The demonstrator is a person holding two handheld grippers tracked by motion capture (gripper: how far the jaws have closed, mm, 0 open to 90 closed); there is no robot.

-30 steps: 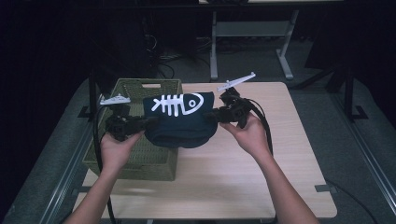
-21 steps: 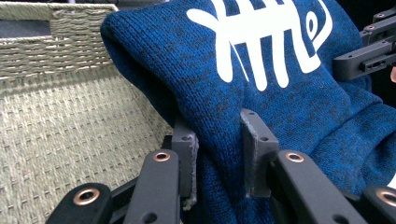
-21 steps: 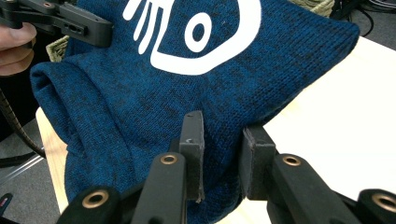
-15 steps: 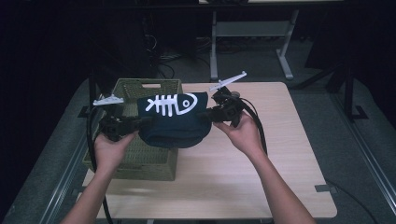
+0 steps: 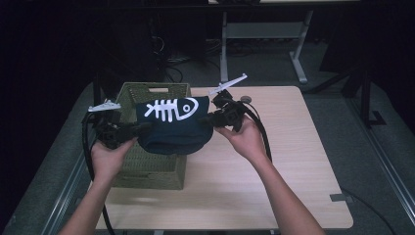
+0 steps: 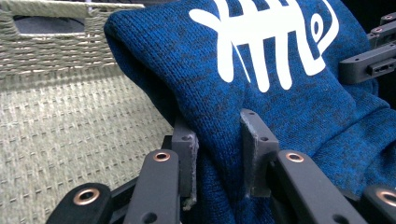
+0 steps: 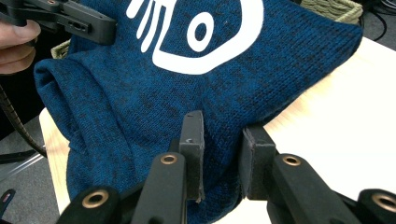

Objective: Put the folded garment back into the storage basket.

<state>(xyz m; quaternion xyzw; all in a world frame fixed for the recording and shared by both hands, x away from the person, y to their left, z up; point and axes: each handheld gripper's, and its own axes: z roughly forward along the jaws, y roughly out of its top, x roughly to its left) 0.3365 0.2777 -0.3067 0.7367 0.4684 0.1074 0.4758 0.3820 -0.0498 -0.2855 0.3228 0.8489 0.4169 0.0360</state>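
**Sweater held over the basket by both tongs**

Sweater (image 5: 173, 128), dark blue knit with a white fish-skeleton print on top, hangs in the air between the two tongs, folded into a thick bundle. In the high view it sits above the right part of the woven green basket (image 5: 147, 166), which stands on the left side of the table (image 5: 293, 161), and its right end reaches out past the basket's edge over the bare wood.

Left tongs (image 5: 128, 131) are clenched on the left end of the bundle; the left gripper view shows a fold of blue knit pinched between the two grey pads (image 6: 185, 158), with the basket's woven wall and floor behind. Right tongs (image 5: 208, 119) are clenched on the right end; in the right gripper view the cloth is squeezed between the pads (image 7: 193, 140), the pale table lies beneath, and the other gripper and the person's fingers sit at the far corner.
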